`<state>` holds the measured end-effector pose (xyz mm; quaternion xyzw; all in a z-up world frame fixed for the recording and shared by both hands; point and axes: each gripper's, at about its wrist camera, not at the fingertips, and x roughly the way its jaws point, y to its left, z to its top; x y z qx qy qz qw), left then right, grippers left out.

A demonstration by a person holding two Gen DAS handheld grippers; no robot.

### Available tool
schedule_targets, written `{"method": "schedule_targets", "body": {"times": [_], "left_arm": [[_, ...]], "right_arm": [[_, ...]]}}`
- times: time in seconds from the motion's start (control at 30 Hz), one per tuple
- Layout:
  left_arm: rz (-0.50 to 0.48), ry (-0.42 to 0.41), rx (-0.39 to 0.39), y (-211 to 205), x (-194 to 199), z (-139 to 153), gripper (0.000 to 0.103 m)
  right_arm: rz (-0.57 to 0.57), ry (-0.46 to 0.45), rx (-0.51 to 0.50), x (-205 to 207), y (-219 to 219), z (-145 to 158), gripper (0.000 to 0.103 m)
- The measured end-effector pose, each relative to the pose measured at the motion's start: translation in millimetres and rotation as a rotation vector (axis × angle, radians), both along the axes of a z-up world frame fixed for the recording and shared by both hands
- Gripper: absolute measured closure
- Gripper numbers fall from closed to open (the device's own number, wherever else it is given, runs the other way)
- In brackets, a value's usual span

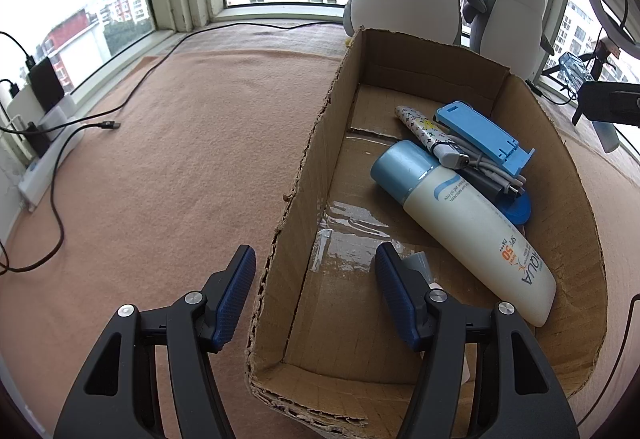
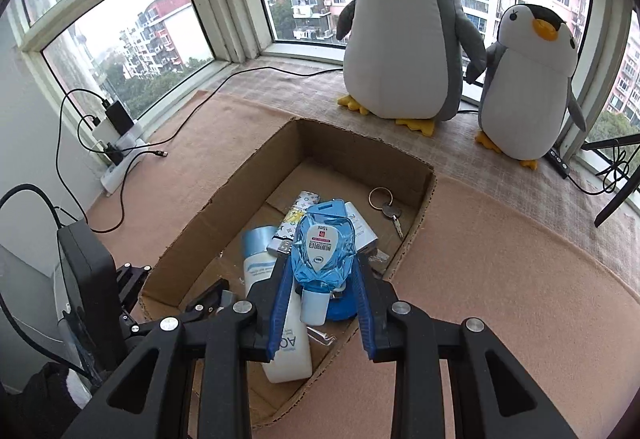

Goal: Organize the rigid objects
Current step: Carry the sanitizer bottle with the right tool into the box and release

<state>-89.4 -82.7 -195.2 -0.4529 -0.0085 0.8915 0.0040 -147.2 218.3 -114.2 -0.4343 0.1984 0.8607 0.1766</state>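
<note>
A small blue eye-drop bottle (image 2: 323, 251) is gripped between the blue pads of the right gripper (image 2: 322, 279), its white cap pointing back toward the camera, and it is held above the open cardboard box (image 2: 224, 199). Much of the box's contents is masked by the bottle and the fingers in the right wrist view.

The left gripper (image 1: 316, 271) is spread wide and holds nothing; one finger is seen outside the box's left wall, the other over the box floor. A small grey item just behind the right-hand finger is mostly covered and cannot be identified.

Inside the box, a white sunscreen bottle (image 1: 476, 231) with a pale blue cap lies on its side. Beside it a patterned tube (image 1: 420, 127), a light blue plastic stand (image 1: 480, 137) and a coiled grey cable (image 1: 480, 167) are stacked together; a round blue object beneath them is only partly visible. A key on a ring (image 2: 386, 209) is seen near the far right corner in the right wrist view, while it is not shown in the left view.

Two plush penguins (image 2: 404, 31) stand behind the box by the window; the larger one's head is cut off in the left wrist view. A black charging cable (image 1: 80, 127) trails across the pink cloth (image 1: 180, 139), with its far end lost among chargers at the frame edge.
</note>
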Motion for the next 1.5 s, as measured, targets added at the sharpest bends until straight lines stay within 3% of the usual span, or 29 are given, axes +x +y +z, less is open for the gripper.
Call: {"method": "schedule_targets", "body": {"times": [0.5,0.87,0.93,0.97,1.0,1.5], "left_arm": [[0.002,0.000,0.004,-2,-1,-2,0.040],[0.002,0.000,0.004,-2,-1,-1,0.040],[0.002,0.000,0.004,-2,-1,-1,0.040],[0.002,0.000,0.004,-2,-1,-1,0.040],[0.001,0.000,0.004,-2,-1,-1,0.040],[0.001,0.000,0.004,-2,-1,-1,0.040]], "right_arm": [[0.079,-0.100,0.029,-38,-15,-27,0.076],[0.093,-0.068,0.034,-39,-10,-24,0.075],[0.100,-0.059,0.033,-40,-11,-23,0.059],[0.100,-0.055,0.031,-40,-11,-23,0.035],[0.095,-0.044,0.034,-39,-10,-23,0.018],[0.067,-0.046,0.058,-39,-5,-24,0.016]]}}
